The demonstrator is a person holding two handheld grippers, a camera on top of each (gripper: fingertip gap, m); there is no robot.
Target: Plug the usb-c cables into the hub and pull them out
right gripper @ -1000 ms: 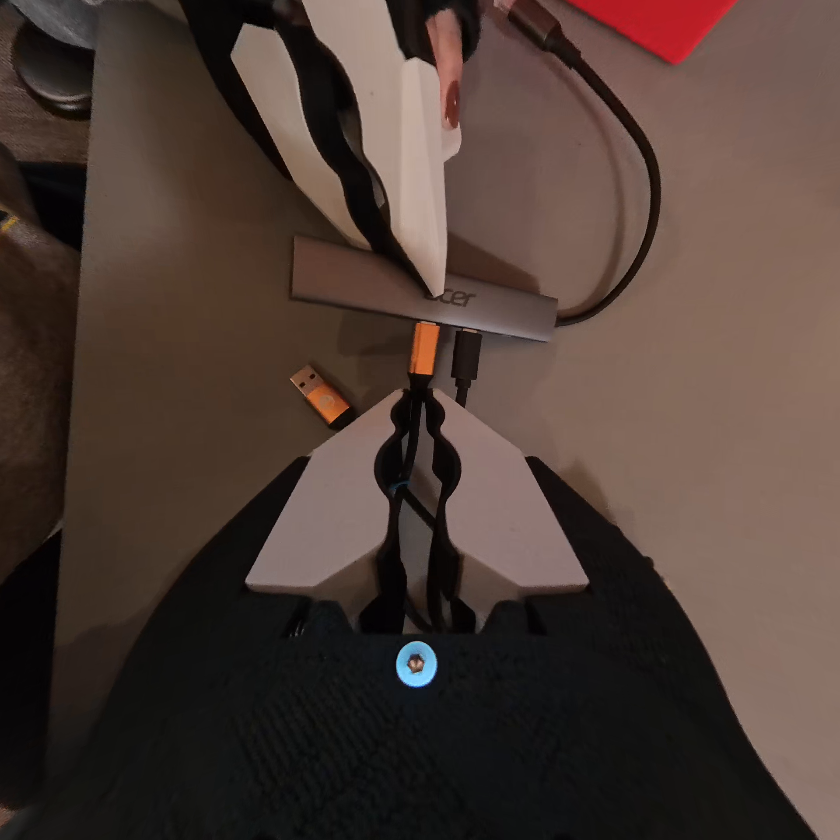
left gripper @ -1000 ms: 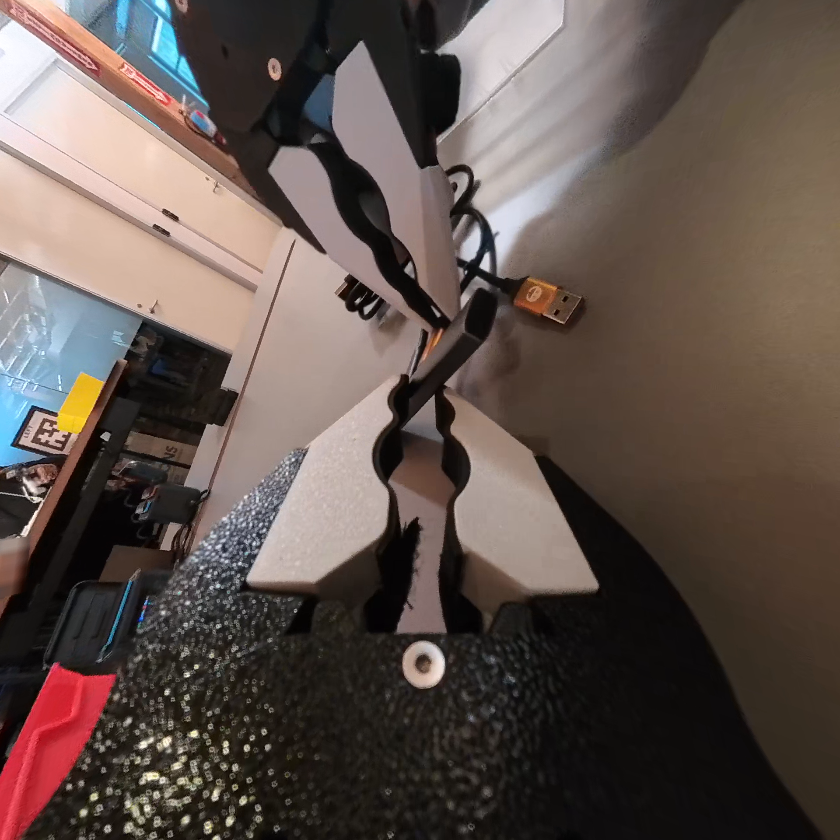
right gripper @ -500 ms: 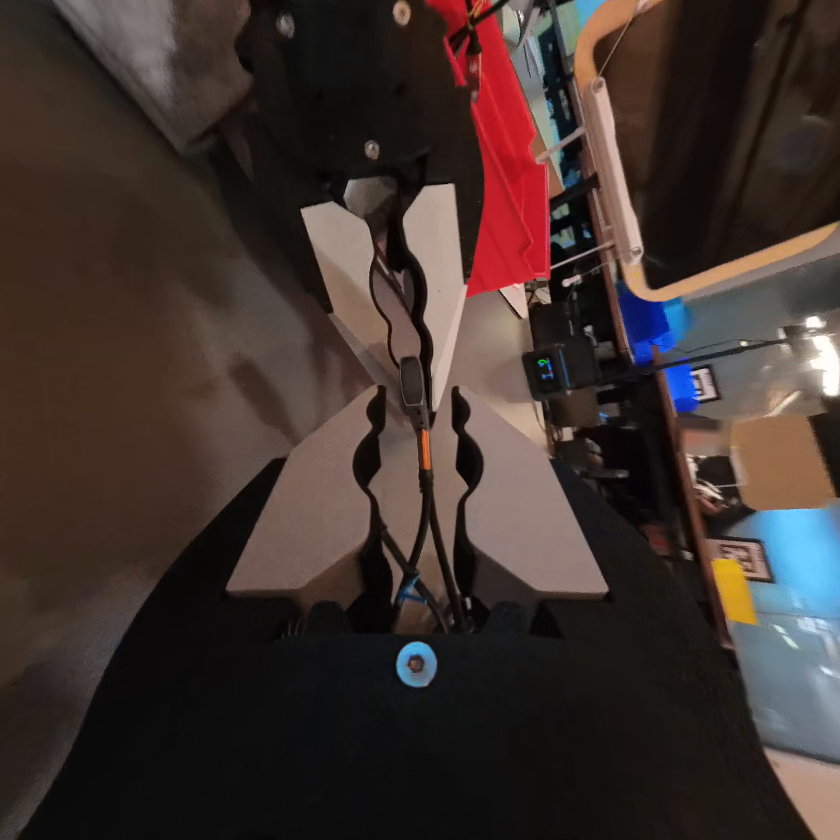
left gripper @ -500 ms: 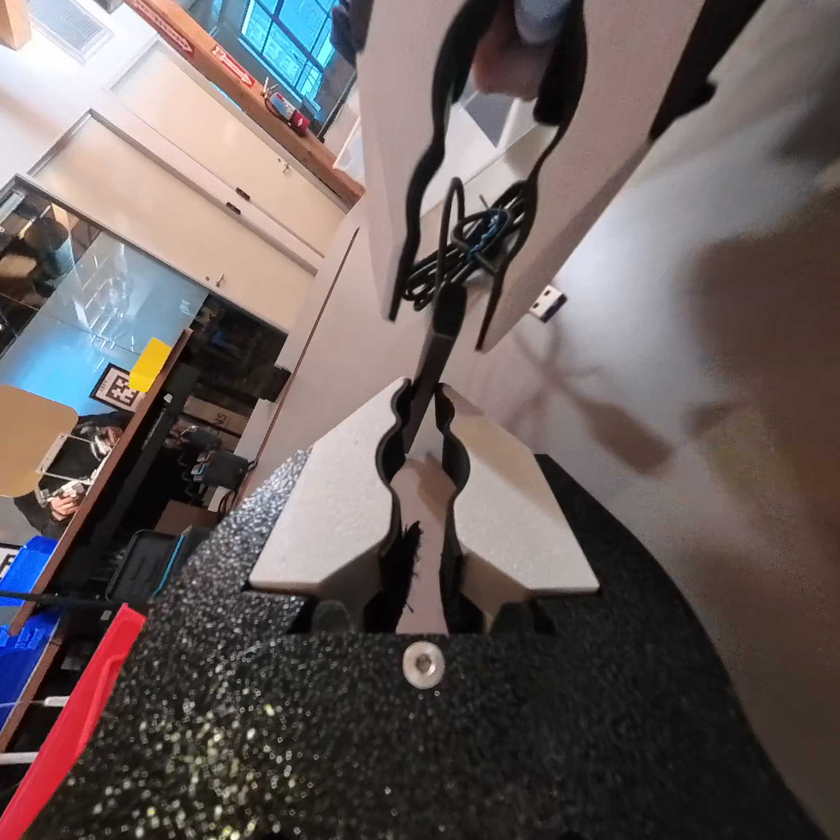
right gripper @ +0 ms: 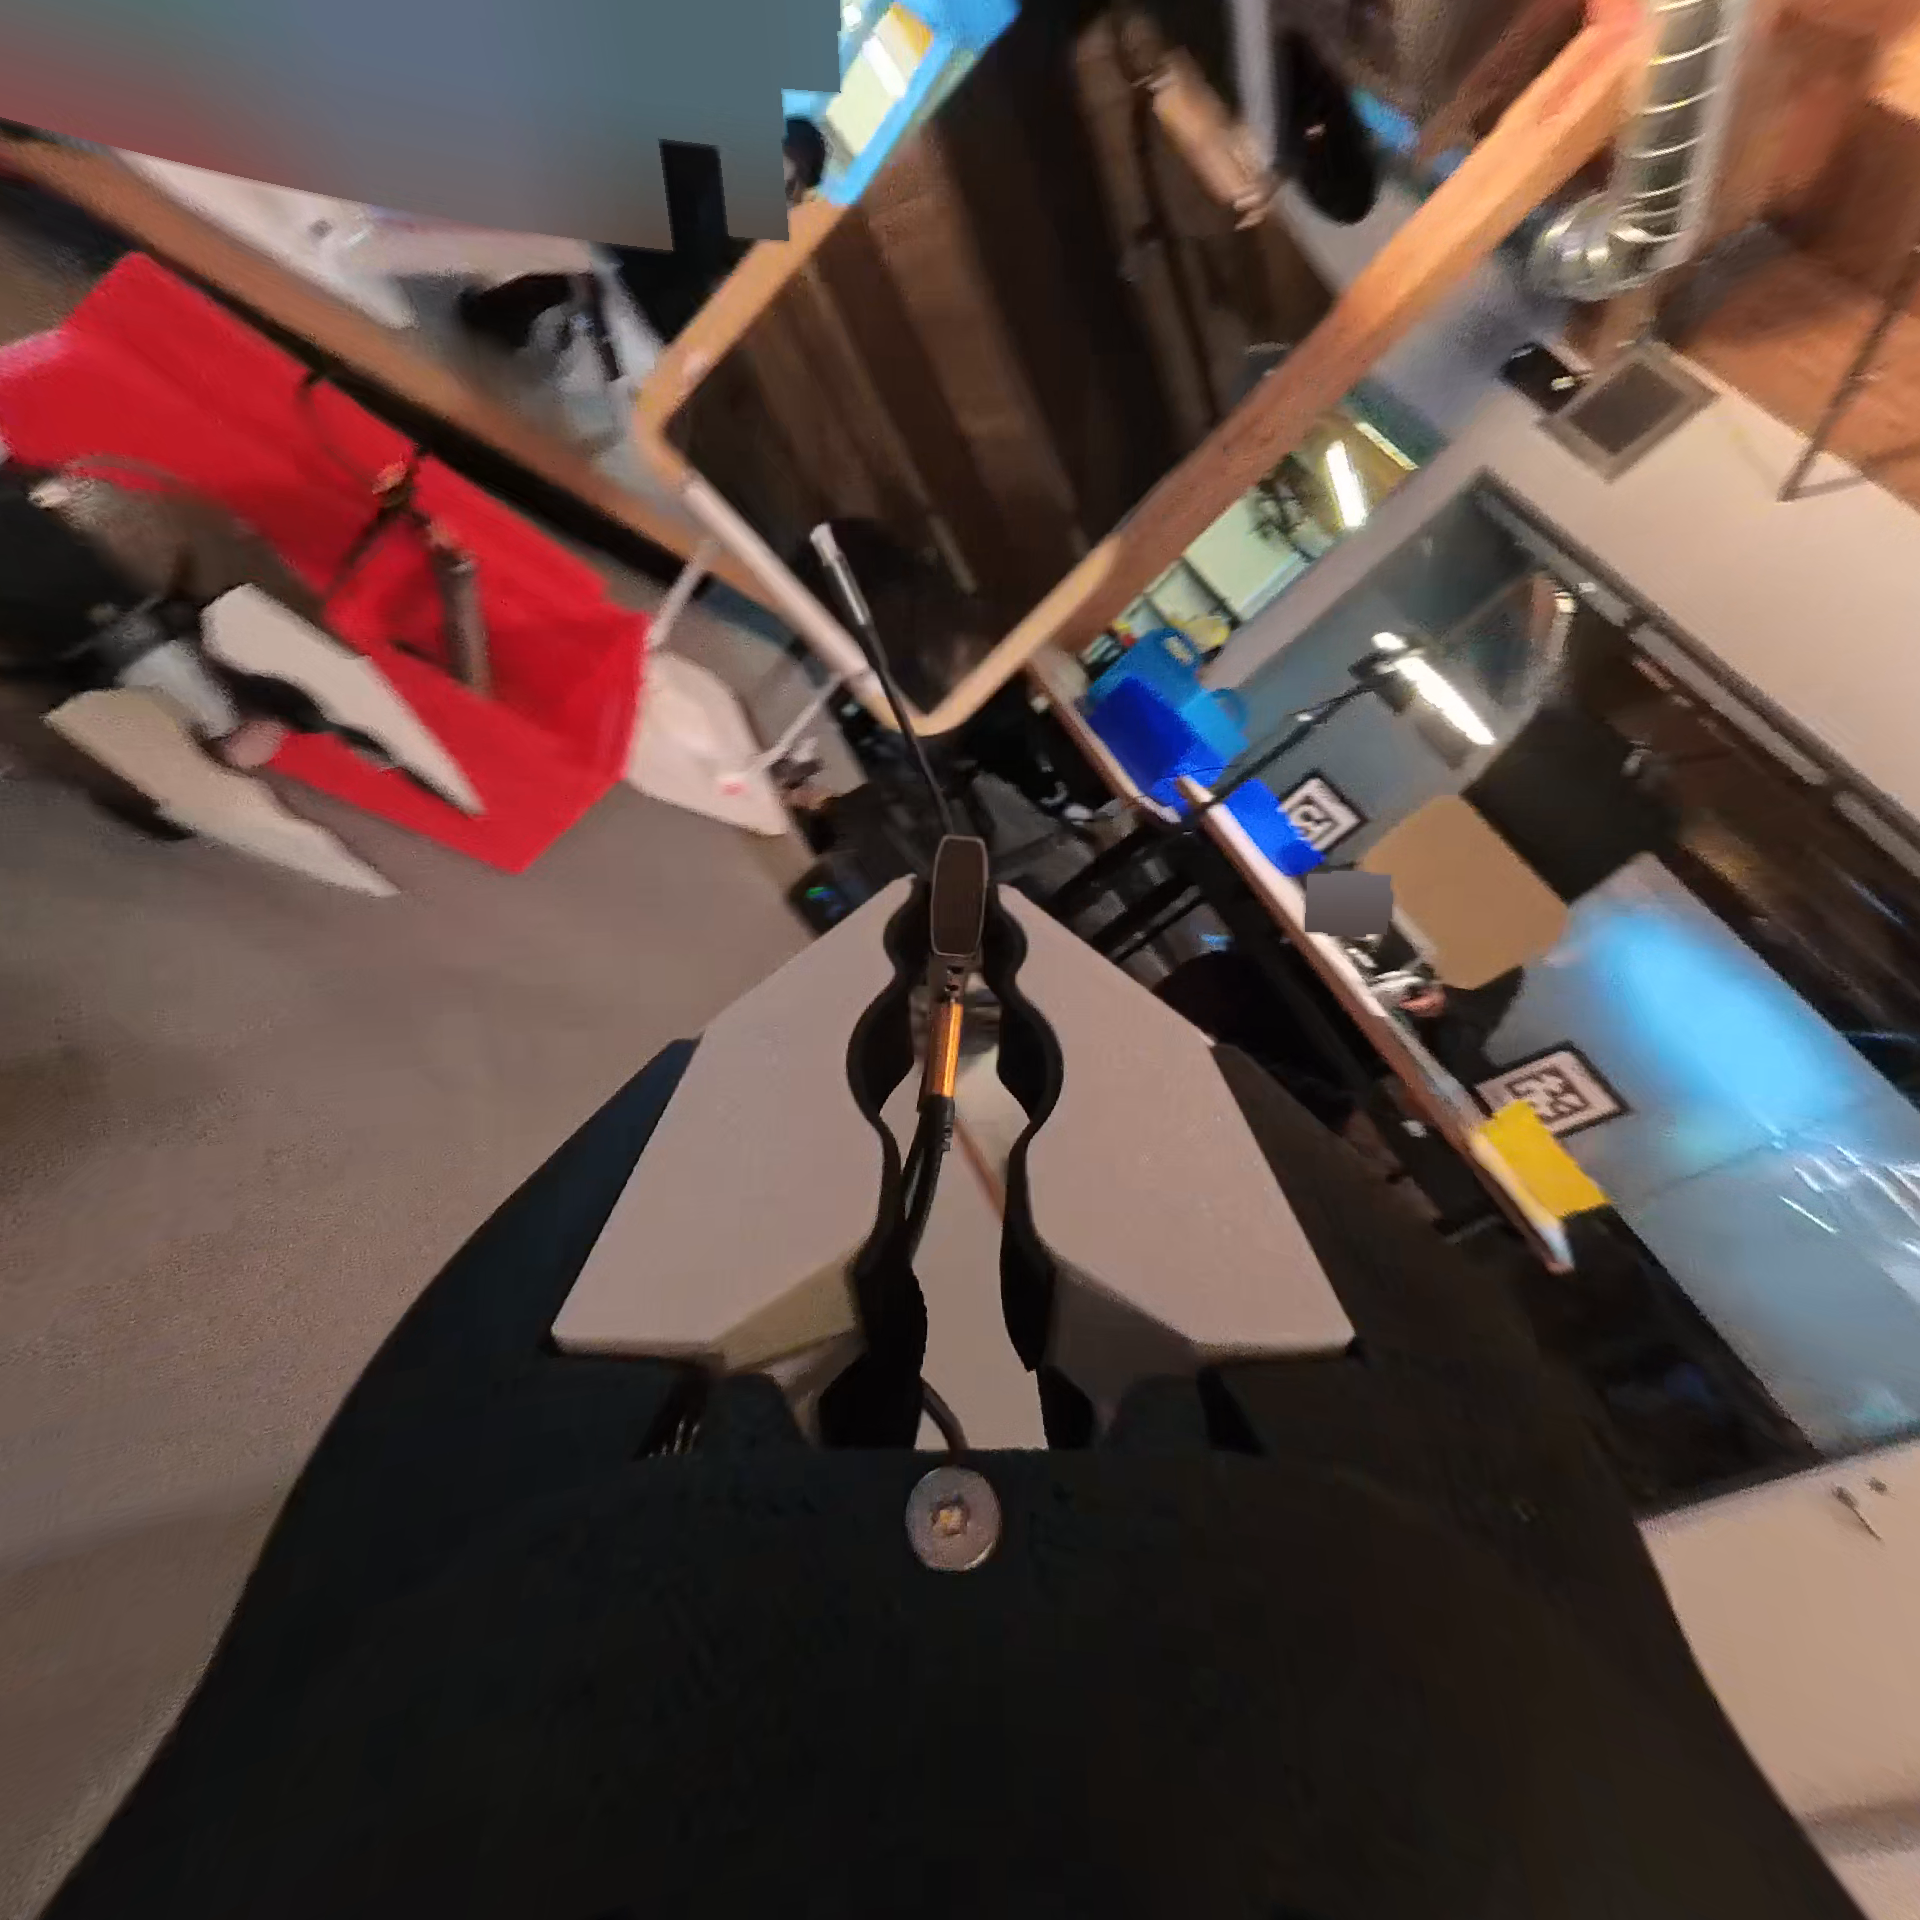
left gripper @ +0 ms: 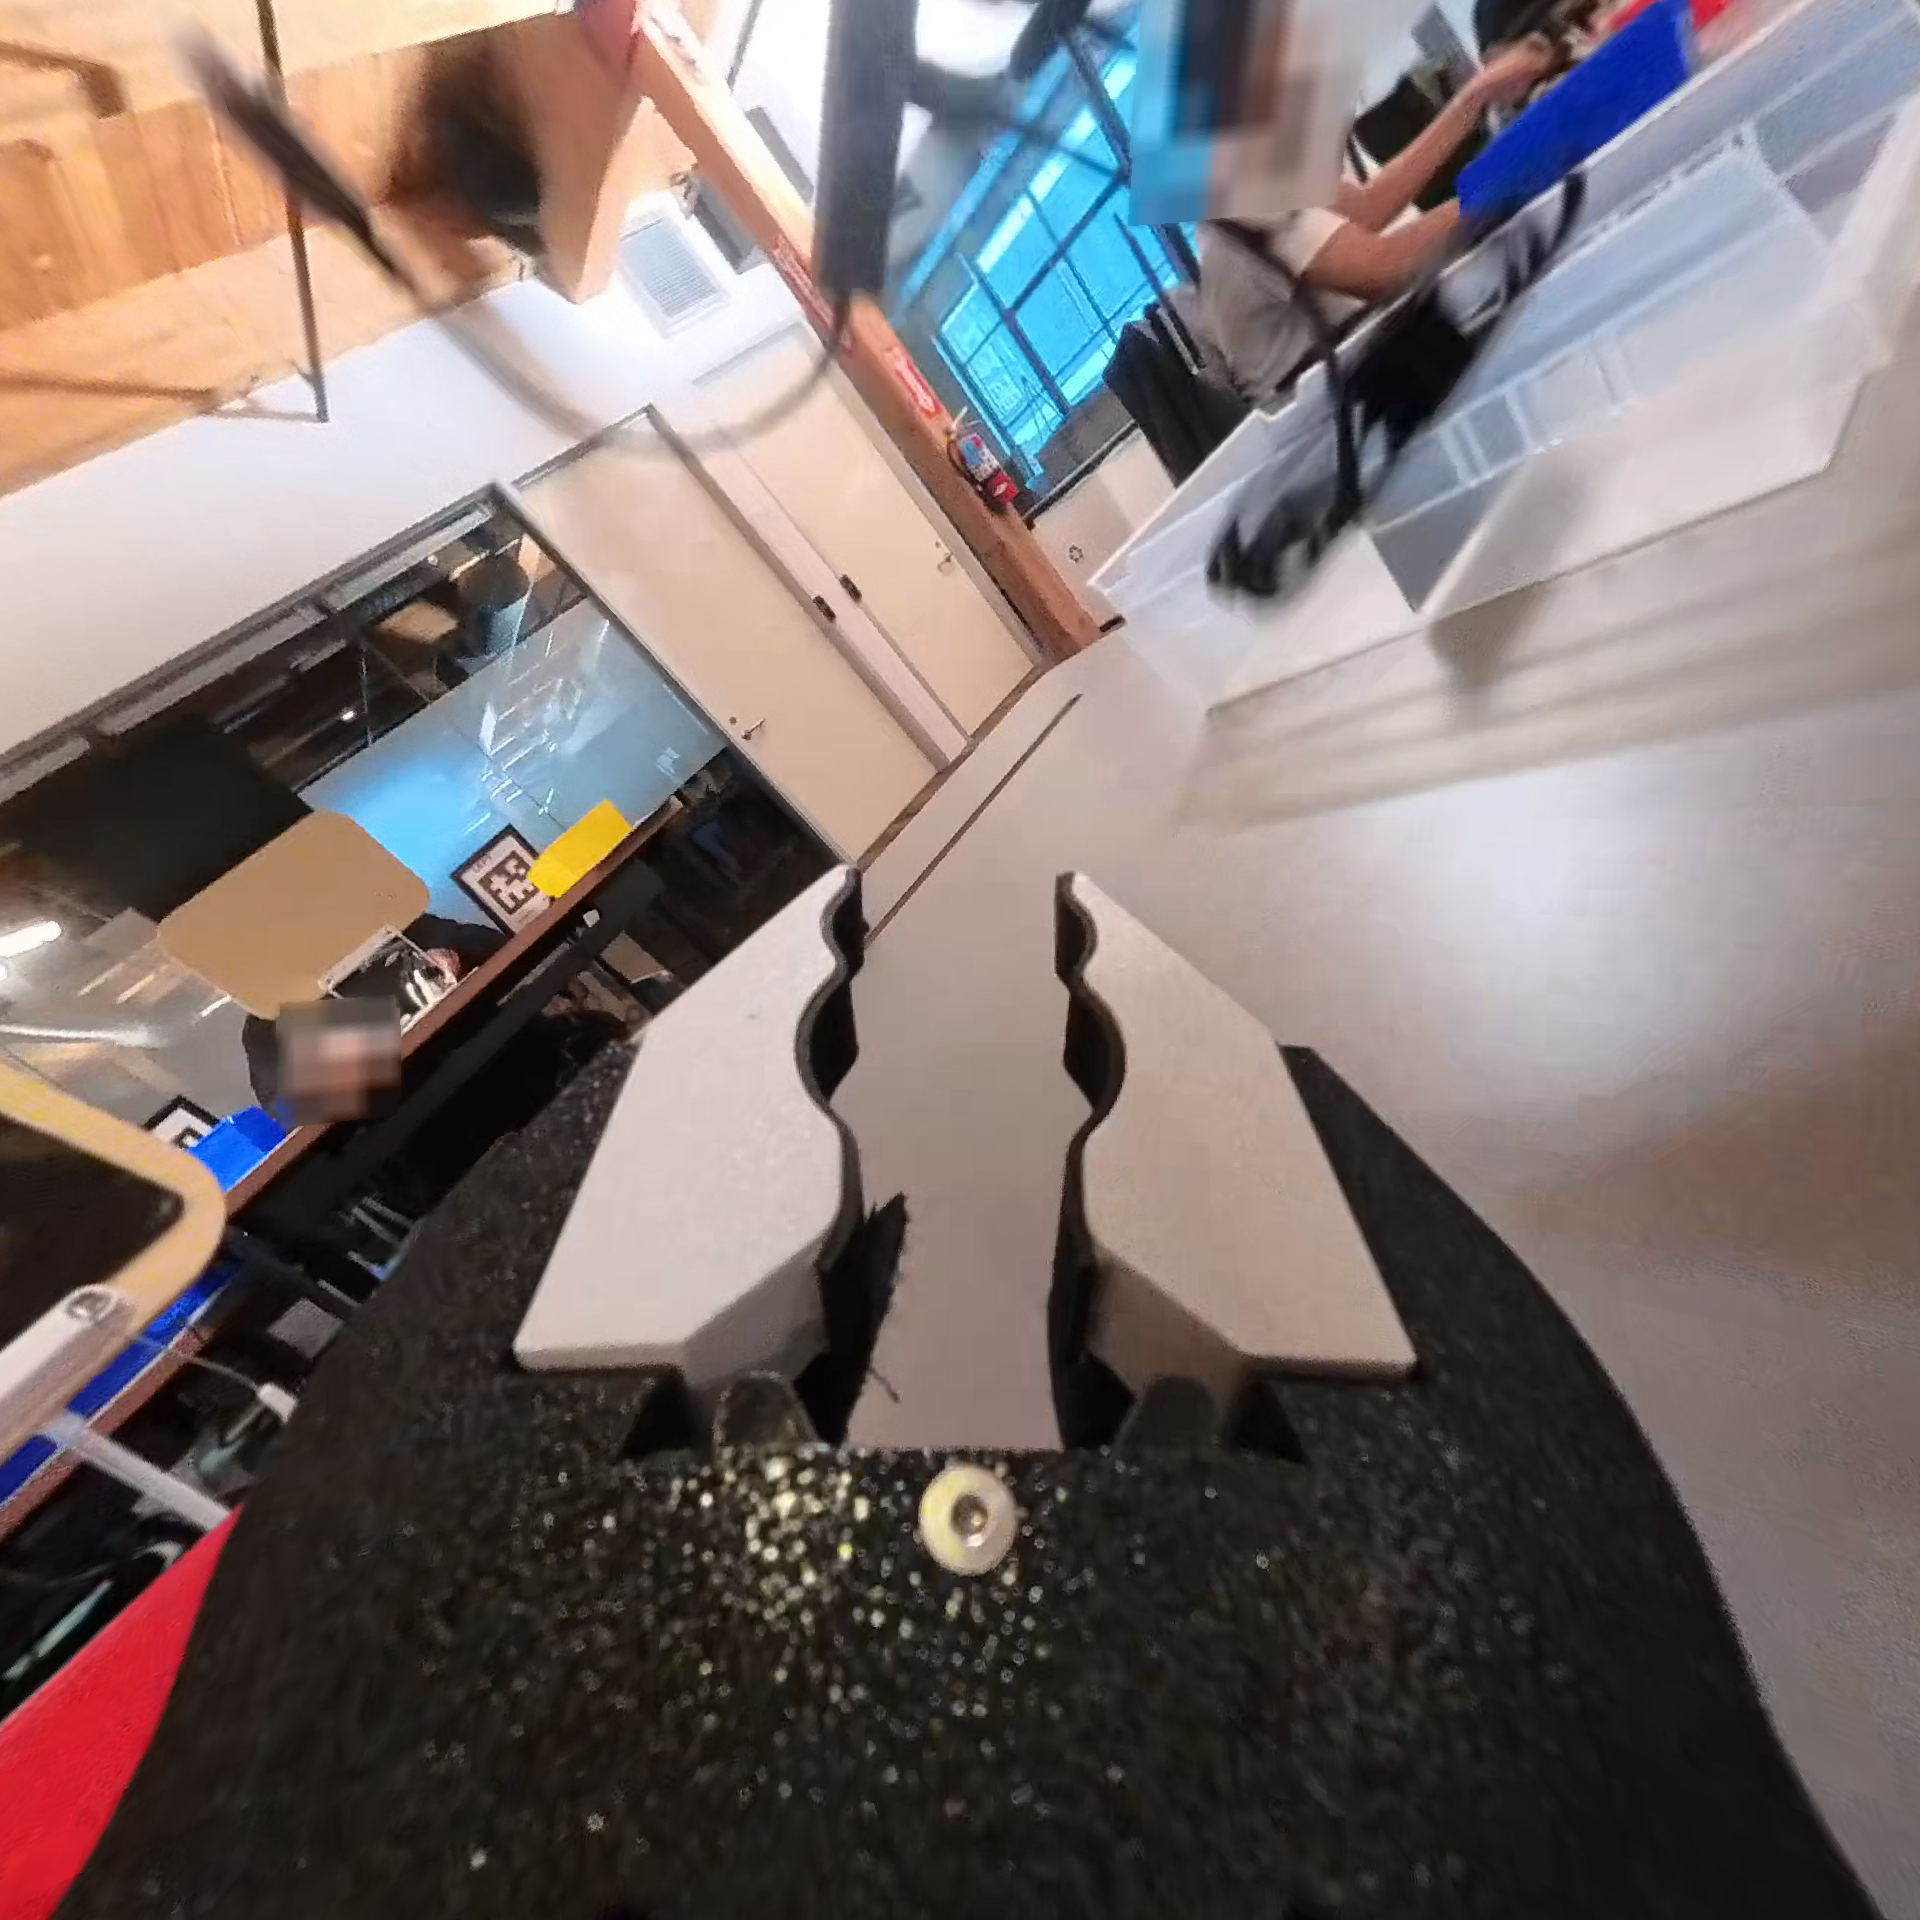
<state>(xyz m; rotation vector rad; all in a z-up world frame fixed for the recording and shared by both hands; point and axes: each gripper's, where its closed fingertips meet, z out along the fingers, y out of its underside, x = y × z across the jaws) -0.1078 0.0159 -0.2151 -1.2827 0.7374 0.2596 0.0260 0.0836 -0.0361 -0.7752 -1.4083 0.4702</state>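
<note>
A pale grey table (left gripper: 1507, 1039) carries clear plastic bins (left gripper: 1621, 343) along its far side. Just beside them lies a blurred black cable bundle (left gripper: 1278, 530); a red bin (right gripper: 343, 582) sits farther along

Open-plan office lab (glass partitions (left gripper: 540, 727), fiducial markers (left gripper: 506, 881), desks (right gripper: 1382, 1029))

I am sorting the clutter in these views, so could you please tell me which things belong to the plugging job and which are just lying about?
Job:
- grey hub, gripped by the right gripper
- orange plug
- open left gripper

Lying about:
- red bin
- clear trays
- blue boxes
</note>
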